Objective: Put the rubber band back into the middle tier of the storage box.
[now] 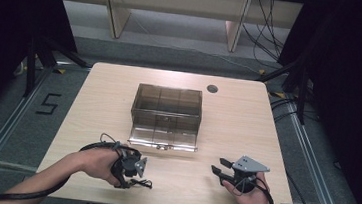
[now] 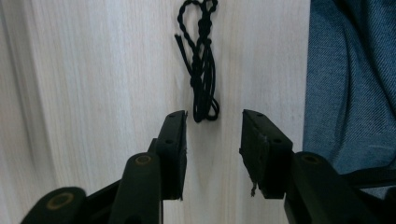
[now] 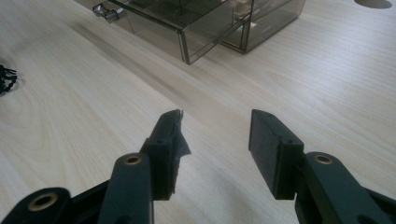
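A smoky clear plastic box (image 1: 167, 111) stands mid-table with its drawer (image 3: 187, 28) pulled out toward me. A black twisted cord (image 2: 201, 65) lies bundled on the wood near the table's front edge (image 1: 142, 182). My left gripper (image 2: 214, 128) hovers over the cord's near end, open, with the jaws either side of it and nothing held. In the high view the left gripper (image 1: 134, 170) points right along the table front. My right gripper (image 1: 219, 167) rests at the front right, open and empty, aimed toward the box; its jaws (image 3: 215, 135) frame bare wood.
A round cable hole (image 1: 212, 89) sits in the table's far right part. Blue denim (image 2: 350, 79) of the person's leg lies past the table's front edge. Bare wood spreads on both sides of the box. Dark stands and cables ring the table on the floor.
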